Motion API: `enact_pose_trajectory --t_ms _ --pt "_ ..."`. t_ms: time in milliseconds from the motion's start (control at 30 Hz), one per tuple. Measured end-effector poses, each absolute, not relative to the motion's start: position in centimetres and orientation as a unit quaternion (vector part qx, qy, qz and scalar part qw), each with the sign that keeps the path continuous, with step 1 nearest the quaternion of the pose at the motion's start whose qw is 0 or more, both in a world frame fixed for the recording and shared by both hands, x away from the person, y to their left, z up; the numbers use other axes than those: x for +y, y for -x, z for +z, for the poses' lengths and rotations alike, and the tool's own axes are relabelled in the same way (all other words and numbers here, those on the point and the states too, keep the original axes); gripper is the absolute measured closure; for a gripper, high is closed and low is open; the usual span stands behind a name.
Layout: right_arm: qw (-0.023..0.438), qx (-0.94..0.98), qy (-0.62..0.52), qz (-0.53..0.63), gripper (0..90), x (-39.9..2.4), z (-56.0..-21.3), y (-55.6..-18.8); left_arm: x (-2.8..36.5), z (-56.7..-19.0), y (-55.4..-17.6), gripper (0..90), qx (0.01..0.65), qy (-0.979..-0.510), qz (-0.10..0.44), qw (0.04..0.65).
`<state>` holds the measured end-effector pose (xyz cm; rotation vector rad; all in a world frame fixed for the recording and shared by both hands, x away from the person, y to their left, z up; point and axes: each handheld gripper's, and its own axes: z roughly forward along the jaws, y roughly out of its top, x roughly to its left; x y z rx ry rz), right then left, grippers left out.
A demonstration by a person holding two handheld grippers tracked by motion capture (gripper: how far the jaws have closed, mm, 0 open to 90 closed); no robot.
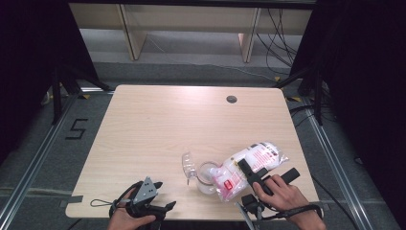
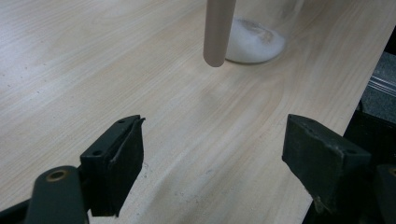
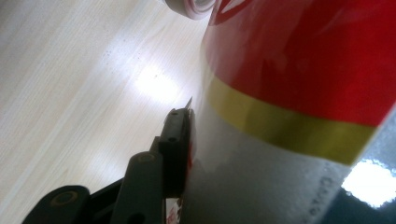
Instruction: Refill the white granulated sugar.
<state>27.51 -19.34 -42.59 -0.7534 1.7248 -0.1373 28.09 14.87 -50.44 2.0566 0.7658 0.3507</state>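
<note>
**Ana:** Bag (image 1: 249, 165) of white powder, one of them, lying tilted across the table (image 1: 158, 124) toward four o'clock, its lower end tipped over the one clear glass cup (image 1: 207, 178) just beside it.

**Ben:** And the right gripper (image 1: 251, 175) is clamped on that bag, coming in from five o'clock. In the right gripper view one black jaw presses flat against the bag's red, gold and silver print (image 3: 289, 84); the other jaw is hidden behind the bag.

**Ana:** Count continues: one clear plastic scoop-like piece (image 1: 188, 165) at the cup's ten o'clock, touching or nearly so, hard to tell from above.

**Ben:** Left gripper (image 1: 152, 196) sits down at seven o'clock, well apart from the bag. Its jaws stand wide apart over bare wood, nothing between them.

**Ana:** The left gripper view gives the cup's base (image 2: 254, 42) with white powder in it, top cut off by the frame. A pale rod (image 2: 218, 30) hangs in front, also cut off above; what it belongs to cannot be made out.

**Ben:** One dark round grommet (image 1: 231, 99) near the table's far edge, at one o'clock. The bag's lettering is too small to read.
</note>
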Motion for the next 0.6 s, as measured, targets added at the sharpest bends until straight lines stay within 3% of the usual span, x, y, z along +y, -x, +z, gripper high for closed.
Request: enact_pose_trajectory --t_ms 600 --pt "0.585 0.739 0.328 -0.062 62.2 -19.09 -42.84 -27.41 15.12 -50.39 -28.18 20.2 0.305 -0.835 0.151 0.432"
